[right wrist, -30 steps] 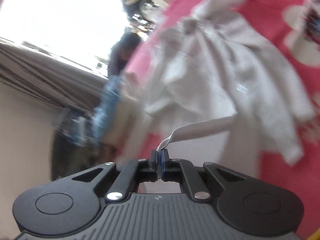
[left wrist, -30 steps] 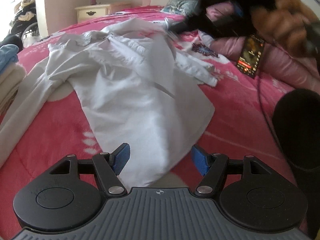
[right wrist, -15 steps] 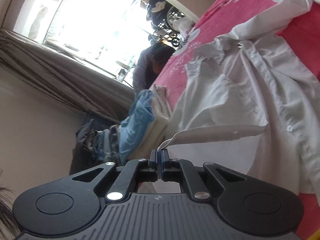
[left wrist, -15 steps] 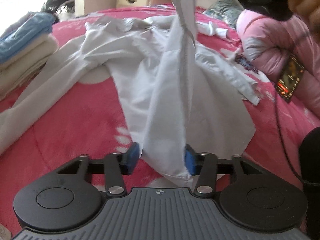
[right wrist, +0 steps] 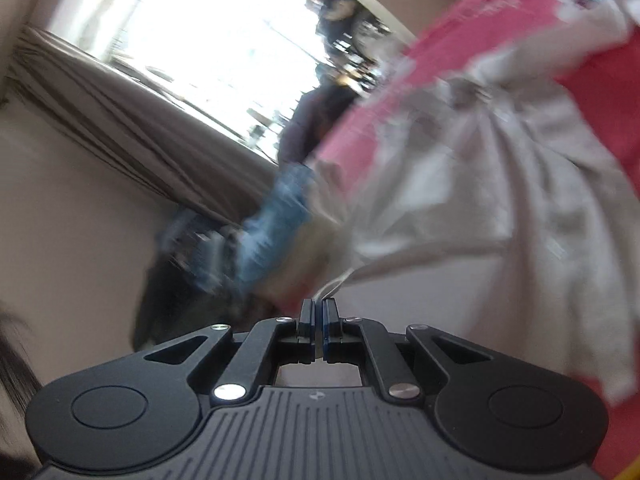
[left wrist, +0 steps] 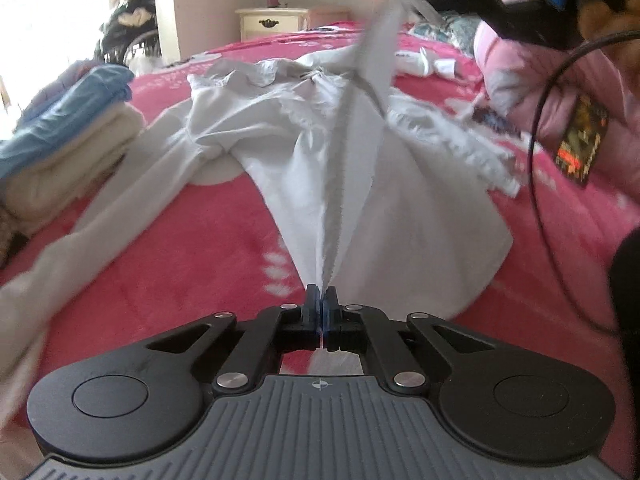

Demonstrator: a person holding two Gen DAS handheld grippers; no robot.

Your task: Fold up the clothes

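A white shirt (left wrist: 320, 152) lies spread and rumpled on the pink bedspread (left wrist: 192, 248). My left gripper (left wrist: 321, 300) is shut on the shirt's near hem, and the cloth rises from its pads in a taut ridge. That ridge runs up to the far right, where a person's hand (left wrist: 608, 12) holds the other black gripper. In the right wrist view, which is blurred, my right gripper (right wrist: 319, 304) is shut on a thin edge of the shirt (right wrist: 500, 208), which hangs away to the right over the bedspread (right wrist: 500, 32).
A stack of folded clothes (left wrist: 68, 136) in blue and cream sits at the bed's left edge. A phone (left wrist: 582, 144) and a black cable (left wrist: 536, 160) lie by pink bedding (left wrist: 560, 80) on the right. A cream nightstand (left wrist: 272, 22) stands behind the bed.
My left gripper's jaws went from wide apart to shut on the shirt's hem. The right gripper lifted its edge of the shirt, pulling the cloth into a raised ridge.
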